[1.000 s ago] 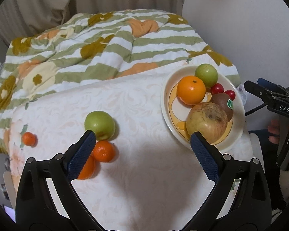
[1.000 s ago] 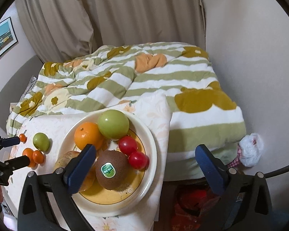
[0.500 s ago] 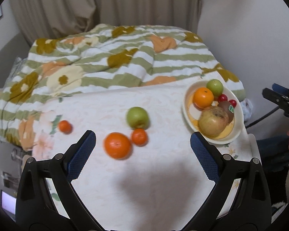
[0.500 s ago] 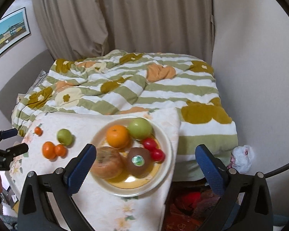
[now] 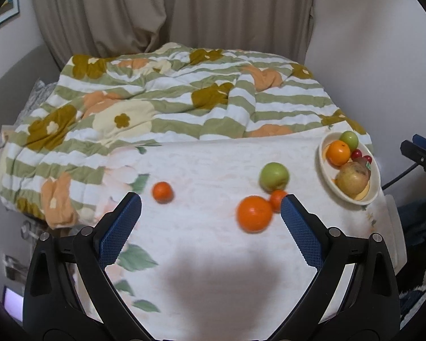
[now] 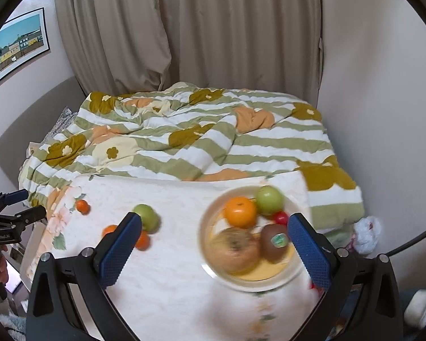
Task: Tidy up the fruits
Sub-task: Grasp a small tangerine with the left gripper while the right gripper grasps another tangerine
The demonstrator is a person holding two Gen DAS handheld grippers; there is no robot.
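A white plate at the table's right holds an orange, a green apple, small red fruits, a kiwi and a brownish pear. Loose on the white cloth lie a green apple, a large orange, a small orange and another small orange to the left. My left gripper is open and empty, above the cloth near them. My right gripper is open and empty, above the plate with its kiwi. The loose apple lies left of it.
A striped floral quilt covers the bed behind the table. Curtains and walls close off the back and right. The table's right edge lies just past the plate. A white bag lies on the floor at right.
Both grippers have pulled back and up from the table, so the fruits and plate look smaller. The left view has swung left; the loose fruits now sit right of centre.
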